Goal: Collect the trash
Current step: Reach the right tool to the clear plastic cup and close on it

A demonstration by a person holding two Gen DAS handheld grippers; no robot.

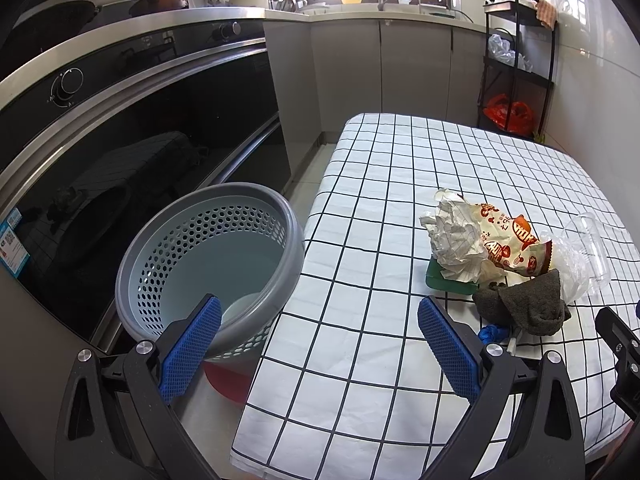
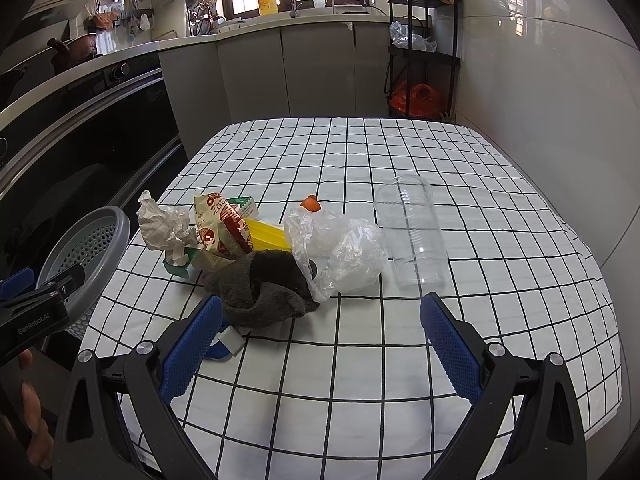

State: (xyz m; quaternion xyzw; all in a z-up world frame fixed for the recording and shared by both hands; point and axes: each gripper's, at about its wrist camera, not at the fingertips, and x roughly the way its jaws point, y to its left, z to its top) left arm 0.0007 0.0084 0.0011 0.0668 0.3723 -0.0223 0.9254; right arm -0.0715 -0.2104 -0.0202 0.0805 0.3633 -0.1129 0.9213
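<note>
Trash [image 2: 256, 256]: crumpled paper, wrappers, grey cloth heaped | left gripper [image 1: 320, 344], right gripper [image 2: 320, 344]: wide apart, empty

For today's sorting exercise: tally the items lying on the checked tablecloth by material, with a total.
Paper or card: 2, crumpled paper, small carton
Plastic: 4, snack wrapper, yellow packet, clear bag, clear cup
Cloth: 1, grey rag
Total: 7

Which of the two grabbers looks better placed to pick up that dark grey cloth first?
Probably the right gripper: it is open and faces the grey cloth just ahead, while the left gripper points between it and the basket.
</note>
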